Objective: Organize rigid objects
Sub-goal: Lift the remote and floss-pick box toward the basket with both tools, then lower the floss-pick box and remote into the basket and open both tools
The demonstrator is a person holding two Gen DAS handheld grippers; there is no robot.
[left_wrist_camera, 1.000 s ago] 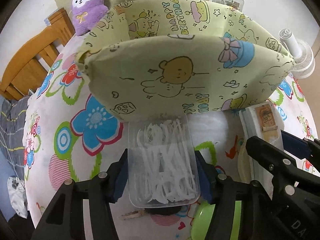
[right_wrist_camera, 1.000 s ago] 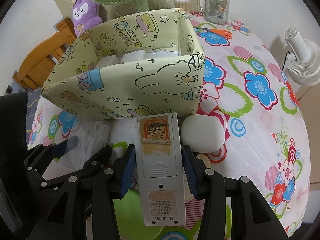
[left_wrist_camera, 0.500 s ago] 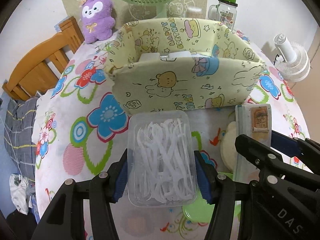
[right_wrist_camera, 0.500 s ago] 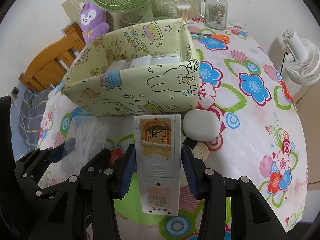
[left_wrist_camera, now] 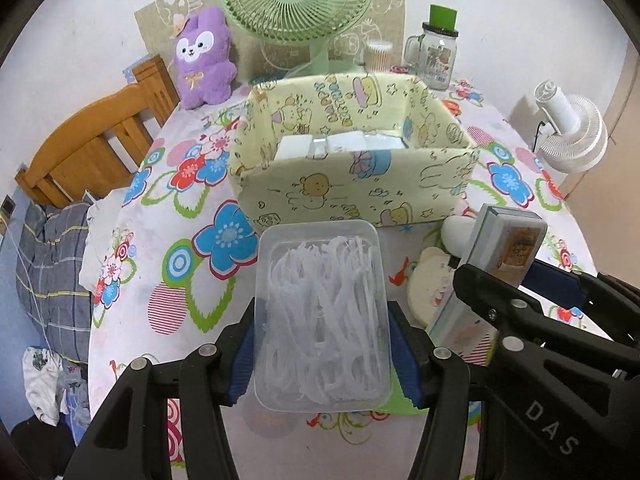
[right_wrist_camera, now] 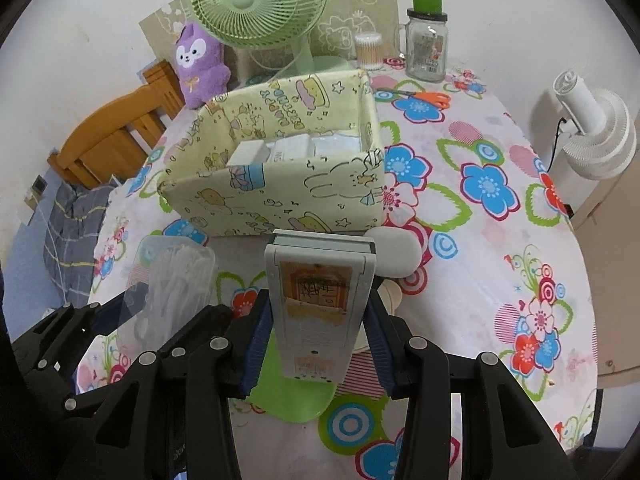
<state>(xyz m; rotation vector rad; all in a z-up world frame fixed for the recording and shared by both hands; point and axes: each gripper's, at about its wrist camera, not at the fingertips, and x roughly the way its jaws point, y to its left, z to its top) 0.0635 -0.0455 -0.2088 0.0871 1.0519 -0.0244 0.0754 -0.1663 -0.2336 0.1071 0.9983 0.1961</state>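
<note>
Both things are up off the table near its front edge, the left gripper (left_wrist_camera: 322, 336) squeezing the clear box of floss picks (left_wrist_camera: 322, 312) and the right gripper (right_wrist_camera: 318, 330) squeezing the remote (right_wrist_camera: 318, 300), so I think each must next go over the yellow bin's (left_wrist_camera: 360, 196) front wall and down inside.

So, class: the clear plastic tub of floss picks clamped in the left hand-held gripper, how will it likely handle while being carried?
The clear tub looks thin-walled, so it may flex under the left hand-held gripper. Its load of floss picks suggests it is light. Whether it has a lid is unclear; tilted, the picks might spill.
</note>
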